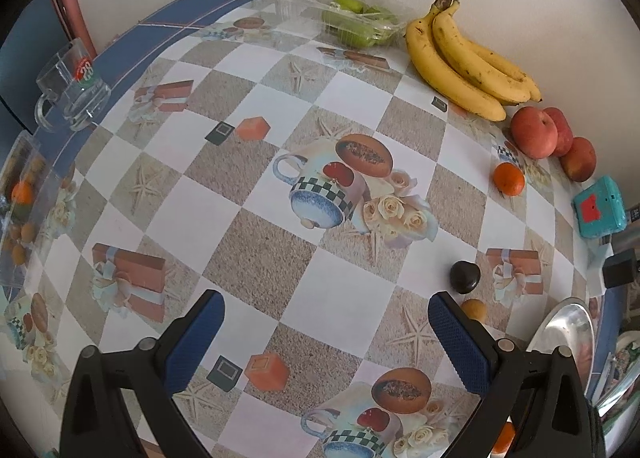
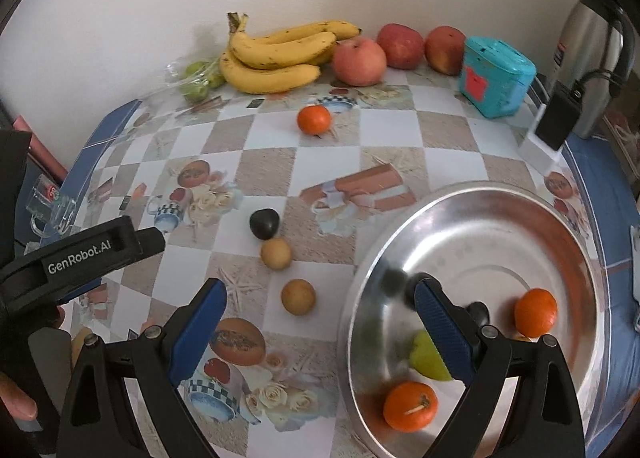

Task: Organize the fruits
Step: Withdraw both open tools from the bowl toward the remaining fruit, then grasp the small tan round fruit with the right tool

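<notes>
Both my grippers gape wide, holding nothing: left gripper [image 1: 326, 332] over bare tablecloth [image 1: 256, 194]; right gripper [image 2: 320, 312] with a brown fruit [image 2: 298, 296] between its fingers, bowl [image 2: 576, 226] rightward.

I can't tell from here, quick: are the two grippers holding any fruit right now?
Left gripper: open, holding nothing, above the tablecloth.
Right gripper: open, holding nothing, over the edge of the metal bowl.
</notes>
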The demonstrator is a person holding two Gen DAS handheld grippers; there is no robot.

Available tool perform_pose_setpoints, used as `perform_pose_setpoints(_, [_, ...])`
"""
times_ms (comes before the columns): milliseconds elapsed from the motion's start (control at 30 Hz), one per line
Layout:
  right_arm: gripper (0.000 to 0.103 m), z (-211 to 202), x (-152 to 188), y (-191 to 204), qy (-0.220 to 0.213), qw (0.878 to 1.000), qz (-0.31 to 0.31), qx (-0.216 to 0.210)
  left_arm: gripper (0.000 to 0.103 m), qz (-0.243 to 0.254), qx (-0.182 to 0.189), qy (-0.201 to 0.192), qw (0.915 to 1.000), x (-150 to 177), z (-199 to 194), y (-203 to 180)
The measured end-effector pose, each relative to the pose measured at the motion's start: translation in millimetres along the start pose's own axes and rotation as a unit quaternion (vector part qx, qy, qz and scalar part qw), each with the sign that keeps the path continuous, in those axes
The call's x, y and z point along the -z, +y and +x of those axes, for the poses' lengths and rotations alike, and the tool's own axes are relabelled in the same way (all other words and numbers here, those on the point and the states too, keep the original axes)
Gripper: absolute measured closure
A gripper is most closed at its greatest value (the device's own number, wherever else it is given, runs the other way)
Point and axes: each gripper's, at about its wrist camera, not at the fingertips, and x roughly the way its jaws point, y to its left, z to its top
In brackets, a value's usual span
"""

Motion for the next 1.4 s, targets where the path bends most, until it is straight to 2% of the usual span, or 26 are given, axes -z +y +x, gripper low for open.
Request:
perform_pose_setpoints(267, [0.010,7,3,16,0.000,0.999,-0.039,-0.031,0.000,-0.008,0.004,0.006,0.9999,-1,3,4])
perform_pose_setpoints(367, [0.019,9,3,22,0.001,0.998,-0.050,-0.030,0.000,-0.011,0.005,0.007,0.9999,-1,3,5])
perform_pose_setpoints(467, [0.021,13,3,25,0.004,0.998,-0.058,-0.030,0.000,-0.013,0.002,0.011,0.9998,-1,5,7])
perform_pose_setpoints(567, [0.038,16,4,25,0.008,0.998,-0.057,-0.034,0.000,-0.016,-0.003,0.016,0.9997,-1,8,8])
perform_pose_setpoints(833, [0.048,29,6,27,0.025,0.998,-0.062,-0.014,0.000,-0.019,-0.004,0.025,0.9995,0,15,10])
perform_pose_setpoints(933, [0.057,33,6,28,0.030,0.997,-0.065,-0.008,0.000,-0.017,-0.004,0.026,0.9995,-1,16,10])
perform_pose_setpoints(1167, [0.062,42,9,29,0.045,0.996,-0.076,0.018,0.000,-0.016,-0.003,0.027,0.9995,-1,17,9])
perform_pose_setpoints(1400, [0.071,47,11,32,0.050,0.995,-0.086,0.030,0.000,-0.016,-0.003,0.027,0.9995,-1,17,9])
